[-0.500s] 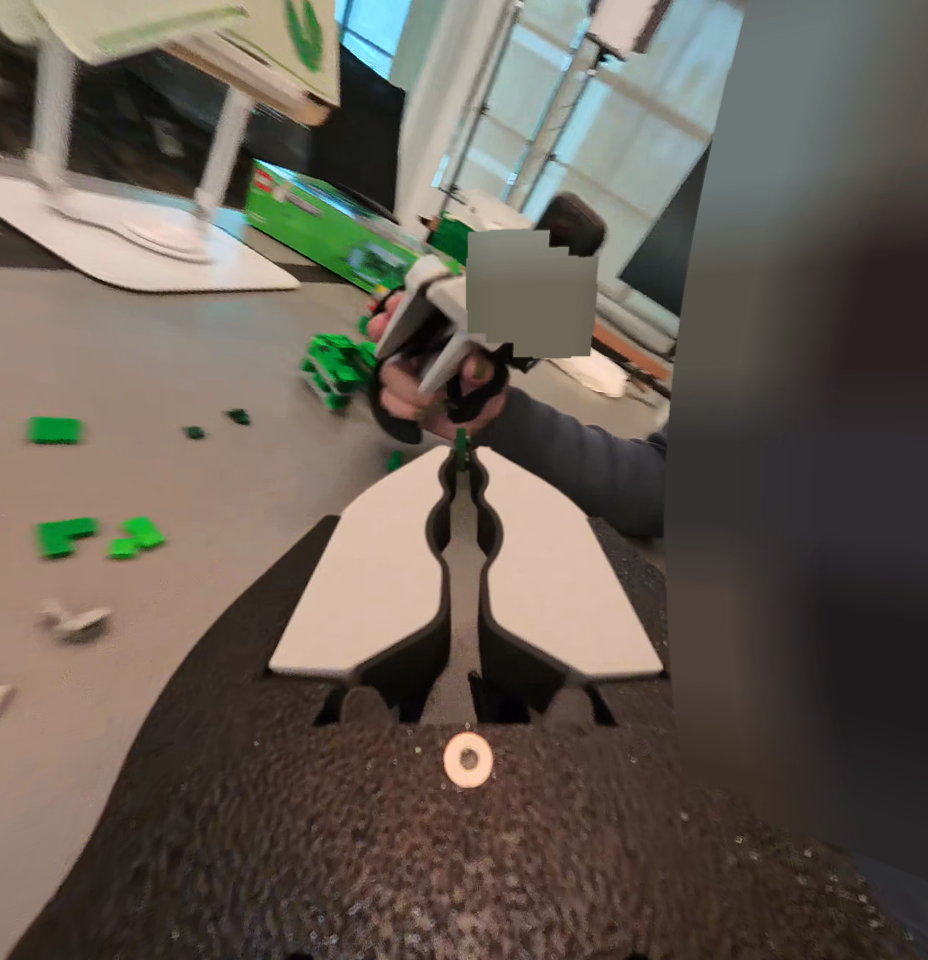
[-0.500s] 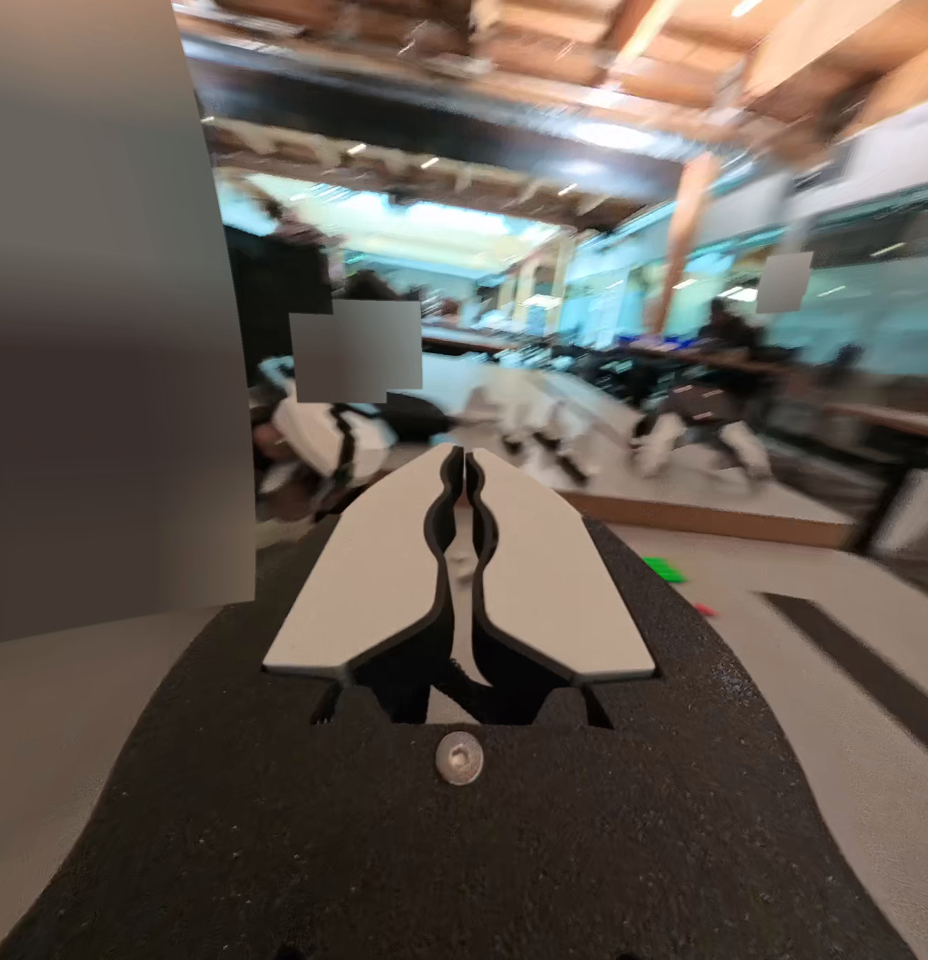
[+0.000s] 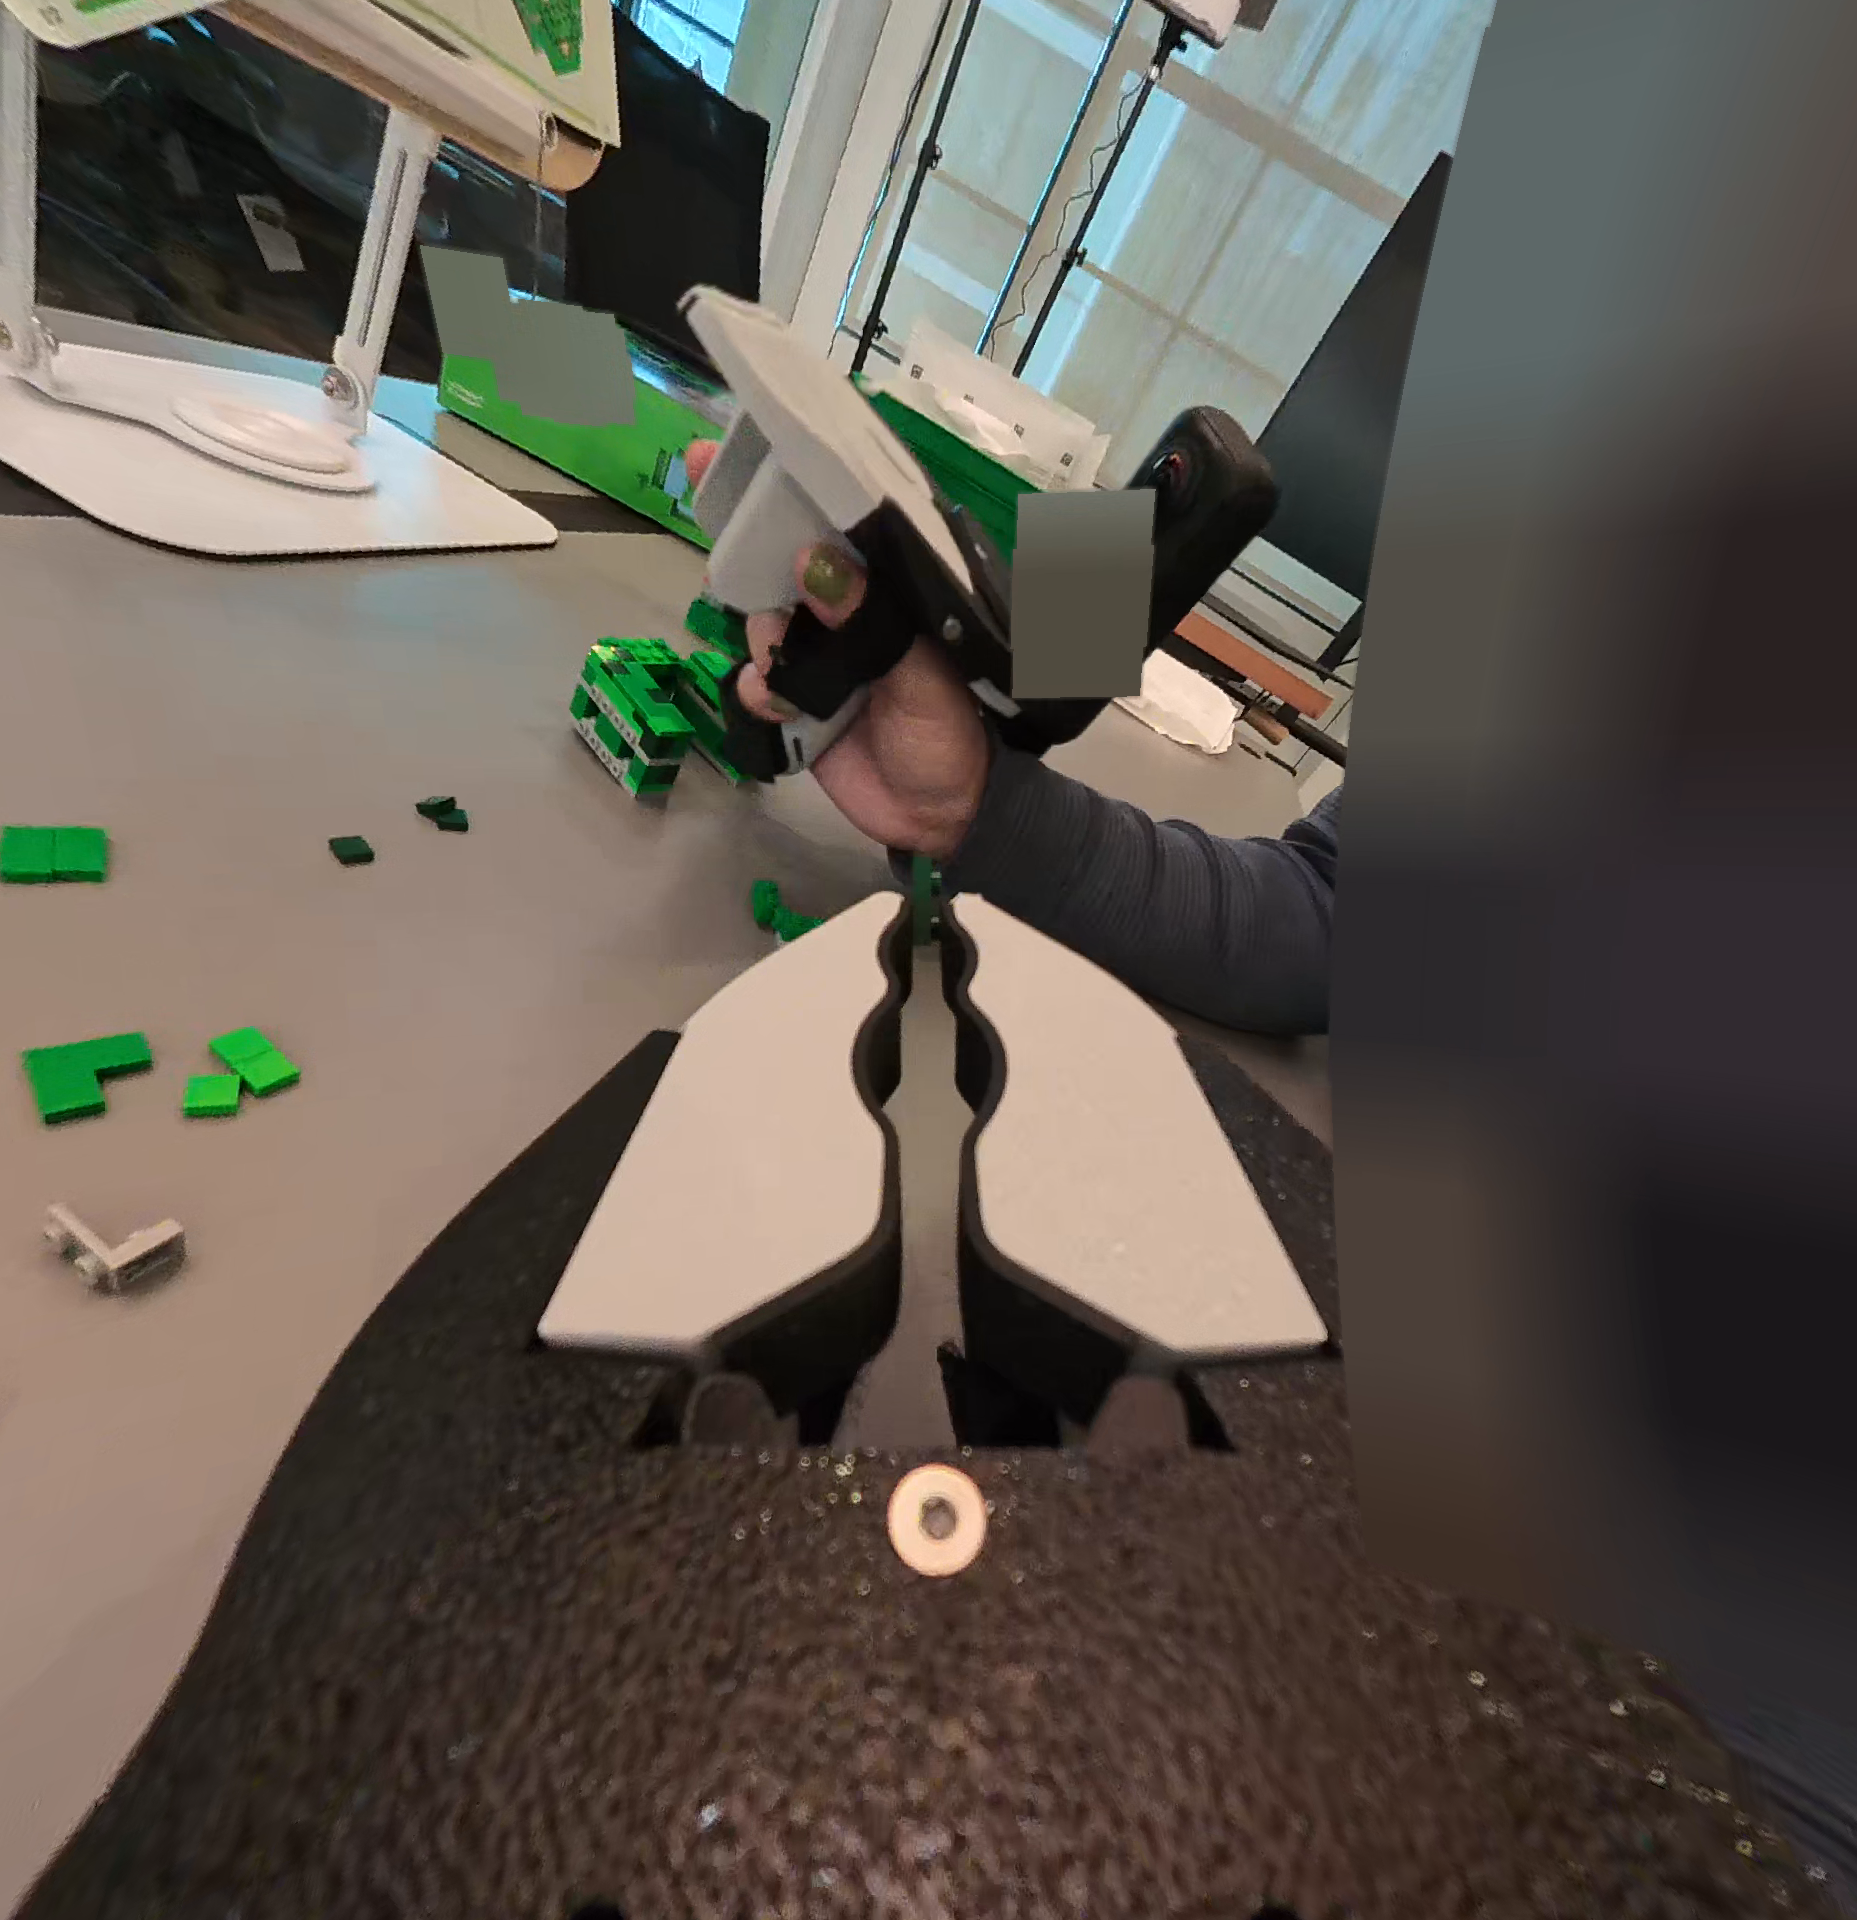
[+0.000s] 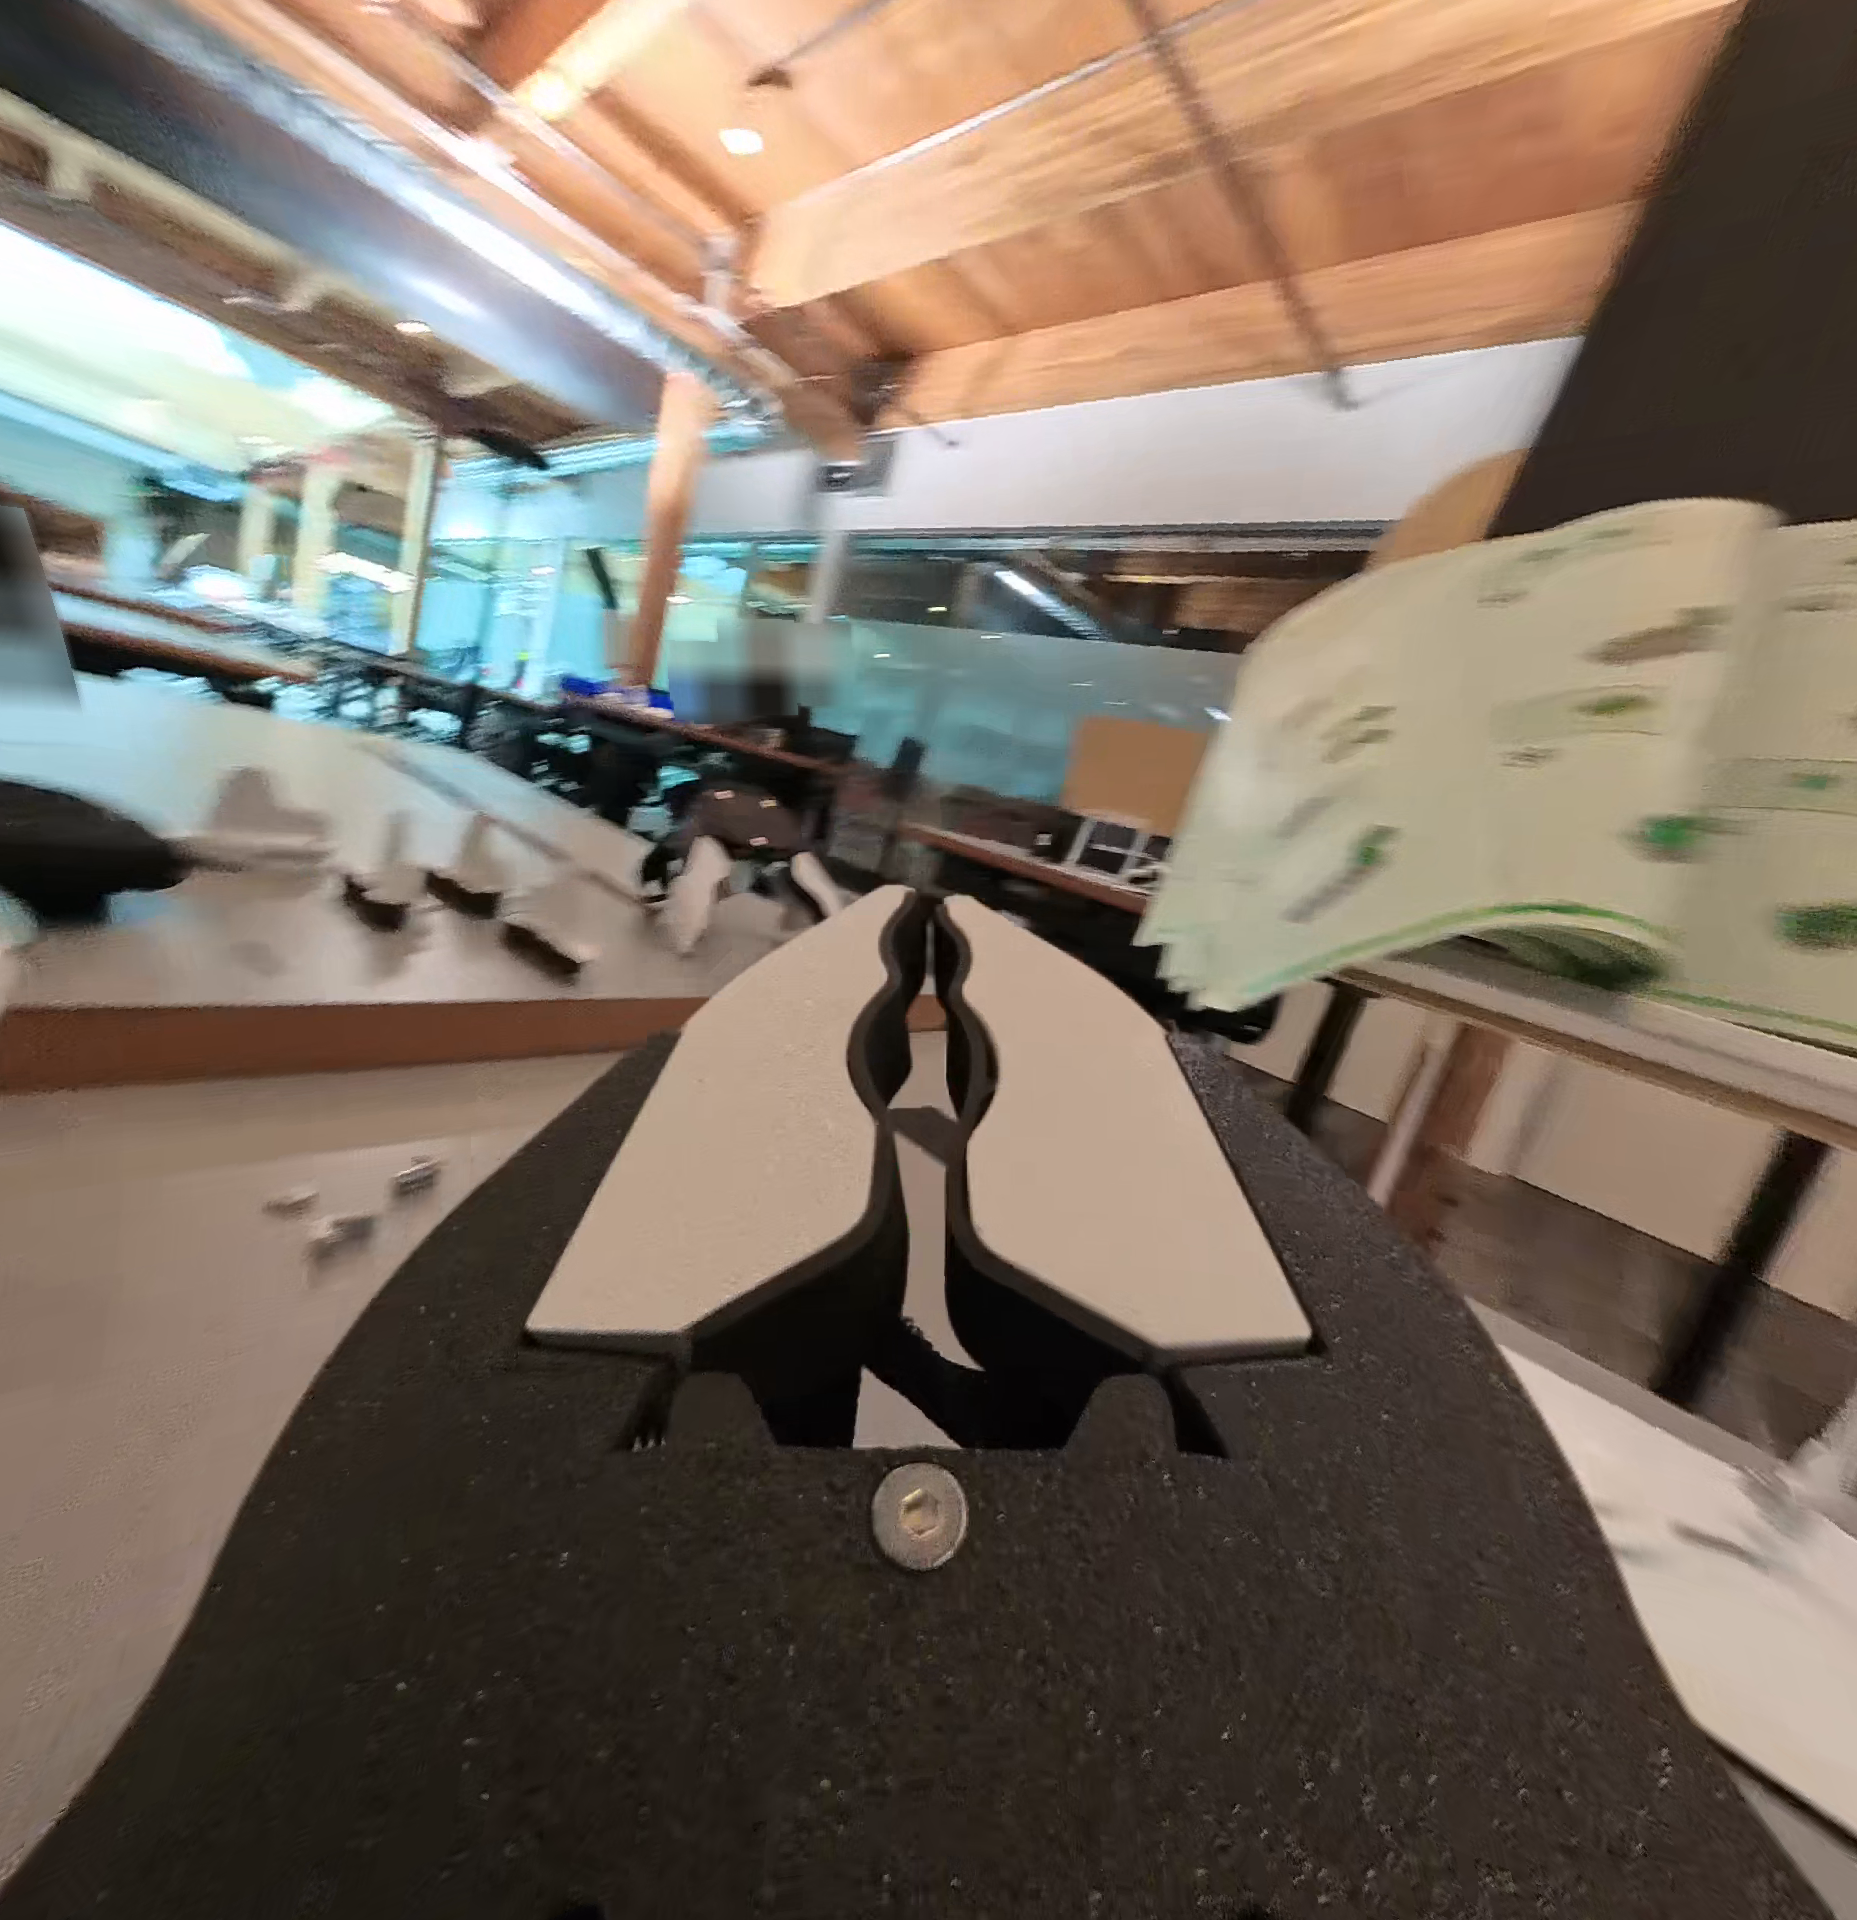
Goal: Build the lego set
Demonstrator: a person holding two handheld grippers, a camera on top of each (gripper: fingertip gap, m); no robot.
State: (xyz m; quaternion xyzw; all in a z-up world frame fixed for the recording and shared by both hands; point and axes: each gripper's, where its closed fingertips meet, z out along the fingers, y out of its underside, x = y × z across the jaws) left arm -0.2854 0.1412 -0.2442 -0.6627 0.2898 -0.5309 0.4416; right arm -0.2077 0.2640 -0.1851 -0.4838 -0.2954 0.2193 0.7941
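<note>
Our left gripper point(image 3: 926, 914) jaws pinch a small dark-green lego piece point(image 3: 924, 896) at the tips. Right gripper point(image 4: 922, 914) is raised, jaws pressed together on nothing. Part-built green lego model point(image 3: 645, 709) sits on the counter point(image 3: 280, 665) at 11 o'clock, loose green plates point(image 3: 84, 1074) at 9. Instruction booklet point(image 4: 1526, 769) at 2 o'clock.

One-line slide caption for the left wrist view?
Left gripper pinches a dark green lego piece near the half-built green model.
</note>
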